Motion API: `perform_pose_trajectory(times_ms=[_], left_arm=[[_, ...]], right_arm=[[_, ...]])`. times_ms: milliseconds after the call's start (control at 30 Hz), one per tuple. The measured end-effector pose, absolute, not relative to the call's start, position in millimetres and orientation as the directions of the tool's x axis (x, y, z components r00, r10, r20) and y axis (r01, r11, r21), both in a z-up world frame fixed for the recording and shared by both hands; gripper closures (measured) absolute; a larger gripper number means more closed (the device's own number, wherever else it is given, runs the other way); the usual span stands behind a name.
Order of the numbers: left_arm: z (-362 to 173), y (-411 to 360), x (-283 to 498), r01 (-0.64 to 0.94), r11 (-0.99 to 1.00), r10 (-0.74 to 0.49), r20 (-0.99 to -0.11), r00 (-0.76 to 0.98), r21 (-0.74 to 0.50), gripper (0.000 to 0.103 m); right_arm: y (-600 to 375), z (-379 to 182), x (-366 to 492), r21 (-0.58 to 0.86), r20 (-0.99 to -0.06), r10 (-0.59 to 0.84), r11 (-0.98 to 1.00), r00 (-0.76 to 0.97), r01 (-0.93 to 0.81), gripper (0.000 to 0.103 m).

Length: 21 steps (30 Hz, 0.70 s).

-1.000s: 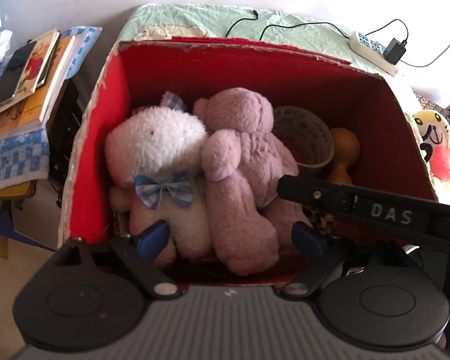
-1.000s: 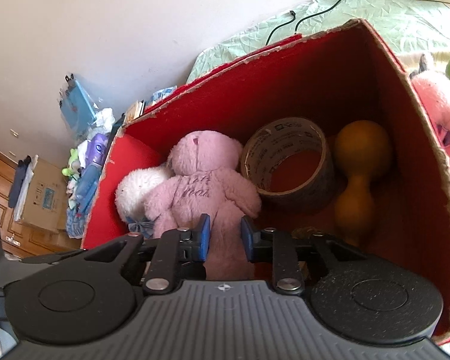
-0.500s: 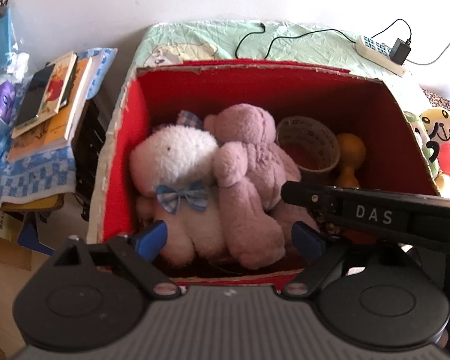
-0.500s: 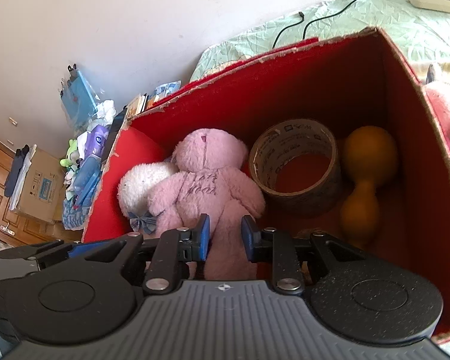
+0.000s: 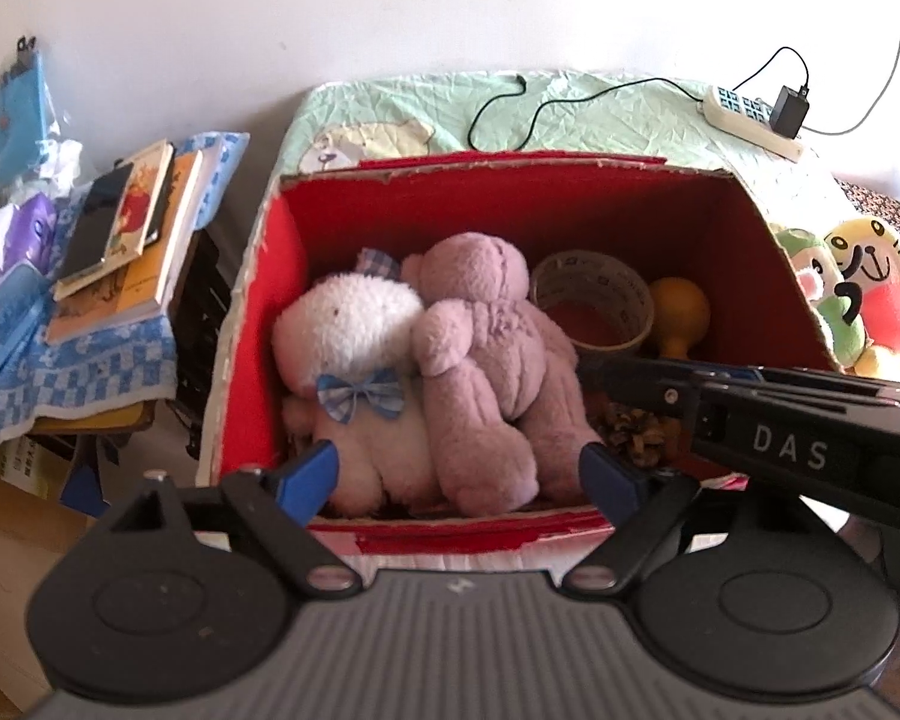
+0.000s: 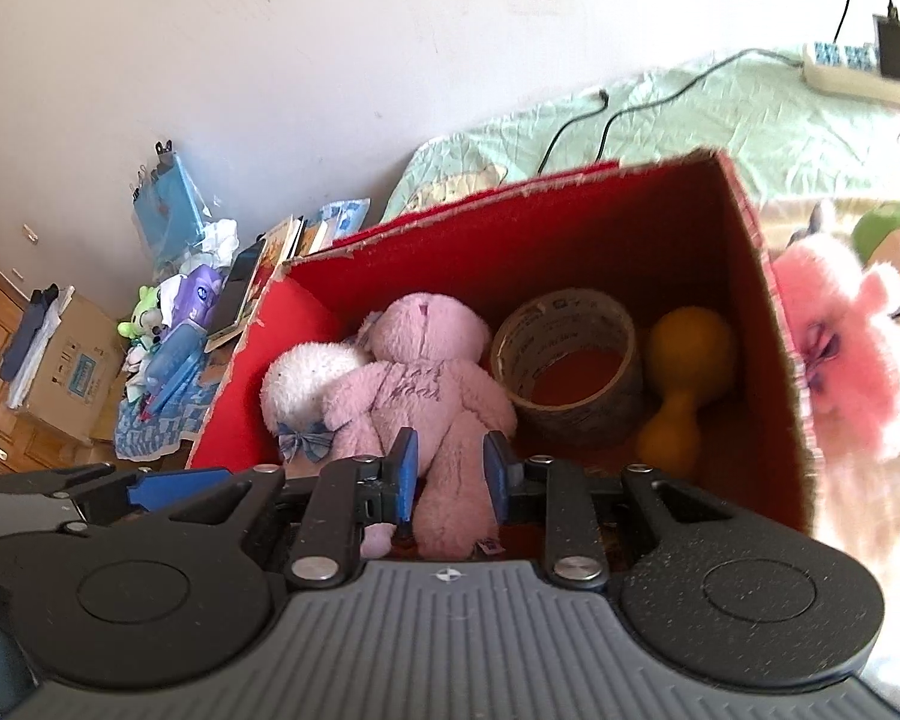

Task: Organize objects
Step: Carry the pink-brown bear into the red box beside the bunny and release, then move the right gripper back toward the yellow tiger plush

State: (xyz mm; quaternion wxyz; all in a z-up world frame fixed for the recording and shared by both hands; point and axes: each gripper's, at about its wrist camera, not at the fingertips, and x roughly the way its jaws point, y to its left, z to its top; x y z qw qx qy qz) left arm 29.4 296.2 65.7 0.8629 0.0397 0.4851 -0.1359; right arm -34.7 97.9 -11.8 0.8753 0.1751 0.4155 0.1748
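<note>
A red cardboard box [image 5: 510, 192] holds a white plush with a blue bow [image 5: 354, 348], a pink plush [image 5: 492, 360], a tape roll [image 5: 594, 306] and a yellow dumbbell-shaped toy [image 5: 678, 312]. My left gripper [image 5: 456, 468] hovers wide open over the box's near edge, holding nothing. My right gripper [image 6: 450, 468] has a narrow gap between its blue fingers; the pink plush [image 6: 426, 384] shows through the gap, lying in the box below. In the left wrist view the right gripper [image 5: 594, 369] reaches in from the right above the pink plush.
The box sits on a green bed cover [image 5: 570, 114] with a power strip [image 5: 750, 114] and cables. Plush toys [image 5: 852, 300] lie right of the box, a pink one [image 6: 840, 354] against its wall. Stacked books [image 5: 126, 240] and clutter sit left.
Both grippers have drawn back and up from the box, which looks smaller now. The toys inside have not moved, and the finger gaps are unchanged.
</note>
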Motion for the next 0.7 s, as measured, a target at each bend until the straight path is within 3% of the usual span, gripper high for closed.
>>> perform_pose_trajectory(times_ms=[167, 700], left_arm=[[70, 291, 19, 0.247, 0.968, -0.159, -0.847, 0.508, -0.033, 0.008], [69, 269, -13, 0.164, 0.986, -0.089, -0.873, 0.479, -0.01, 0.008]], right_arm=[[96, -2, -45, 0.41, -0.666, 0.432, 0.893, 0.608, -0.185, 0.075], [77, 11, -75, 0.4, -0.657, 0.494, 0.869, 0.57, -0.292, 0.075]])
